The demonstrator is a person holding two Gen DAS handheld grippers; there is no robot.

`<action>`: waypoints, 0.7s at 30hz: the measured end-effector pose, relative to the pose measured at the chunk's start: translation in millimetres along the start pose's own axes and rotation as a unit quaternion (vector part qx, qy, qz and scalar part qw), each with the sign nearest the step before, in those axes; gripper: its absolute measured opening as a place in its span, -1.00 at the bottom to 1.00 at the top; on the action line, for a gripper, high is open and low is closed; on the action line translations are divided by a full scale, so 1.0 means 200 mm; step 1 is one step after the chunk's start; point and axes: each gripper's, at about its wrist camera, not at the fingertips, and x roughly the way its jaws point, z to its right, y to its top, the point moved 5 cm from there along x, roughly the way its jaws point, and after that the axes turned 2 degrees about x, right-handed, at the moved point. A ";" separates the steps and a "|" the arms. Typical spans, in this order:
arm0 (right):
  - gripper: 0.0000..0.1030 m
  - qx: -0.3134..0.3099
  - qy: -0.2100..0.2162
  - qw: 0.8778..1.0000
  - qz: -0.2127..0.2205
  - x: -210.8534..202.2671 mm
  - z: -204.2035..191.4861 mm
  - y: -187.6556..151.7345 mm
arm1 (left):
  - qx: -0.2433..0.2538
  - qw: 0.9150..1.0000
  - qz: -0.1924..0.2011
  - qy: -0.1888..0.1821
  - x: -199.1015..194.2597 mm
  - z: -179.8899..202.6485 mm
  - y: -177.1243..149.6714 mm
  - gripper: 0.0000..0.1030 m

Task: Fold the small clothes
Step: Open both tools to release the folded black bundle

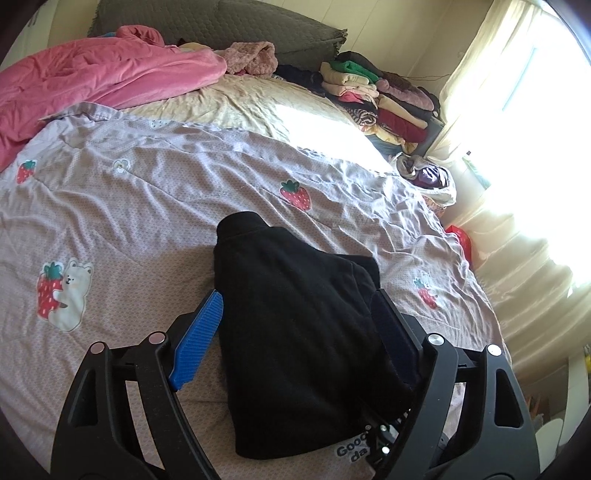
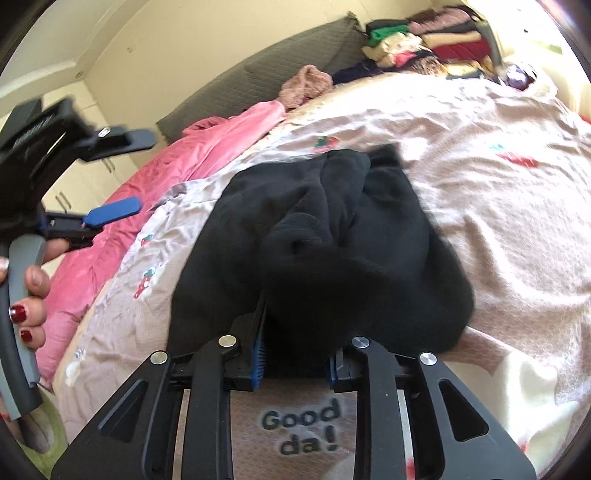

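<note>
Black fleece, one soft dark garment (image 2: 325, 236), is lying bunched right in front of both my claws on the bed. I am holding my right claw (image 2: 295, 354) with its blue pads close together, and the garment's near edge is sitting between them, so it looks clamped on the cloth, though the fleece is hiding the tips. I am holding my left claw (image 1: 295, 314) wide apart, one blue ribbed pad (image 1: 199, 339) on one side of the garment and the darker pad on the other, gripping nothing. From the right wrist view, my left hand (image 2: 26, 295), with red-painted nails, is wrapping around that claw's grey handle.

Under the garment a pale lilac bedspread with strawberry and bear patches (image 1: 147, 192) is spreading wrinkled across the bed, with "Good da" printed near the edge. One crumpled pink quilt (image 1: 92, 81) is lying toward the grey quilted headboard (image 1: 221, 26). One pile of folded clothes in many colours (image 1: 376, 96) is sitting at the far corner, beside cream curtains (image 1: 517, 110) glowing with daylight.
</note>
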 end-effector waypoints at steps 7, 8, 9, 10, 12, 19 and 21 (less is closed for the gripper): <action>-0.47 0.018 0.006 1.000 -0.004 -0.07 0.06 0.00 | 0.001 1.000 -0.009 0.006 0.02 -0.03 -0.04 0.45; -0.46 0.017 0.005 1.000 -0.003 -0.09 0.06 0.00 | 0.003 1.000 -0.011 0.010 0.02 -0.04 -0.05 0.45; -0.45 0.014 0.005 1.000 -0.003 -0.10 0.07 0.00 | 0.004 1.000 -0.012 0.013 0.03 -0.05 -0.07 0.45; -0.43 0.012 0.006 1.000 -0.004 -0.12 0.07 0.00 | 0.006 1.000 -0.013 0.017 0.03 -0.06 -0.08 0.45; -0.28 0.007 0.005 1.000 -0.004 -0.16 0.09 0.00 | 0.008 1.000 -0.017 0.024 0.05 -0.09 -0.12 0.45; -0.04 -0.003 -0.013 0.999 0.032 -0.33 0.12 0.09 | 0.006 0.999 -0.034 0.037 0.13 -0.15 -0.26 0.45; 0.05 -0.007 -0.020 0.999 0.049 -0.37 0.13 0.16 | 0.022 0.998 -0.046 0.042 0.17 -0.13 -0.31 0.45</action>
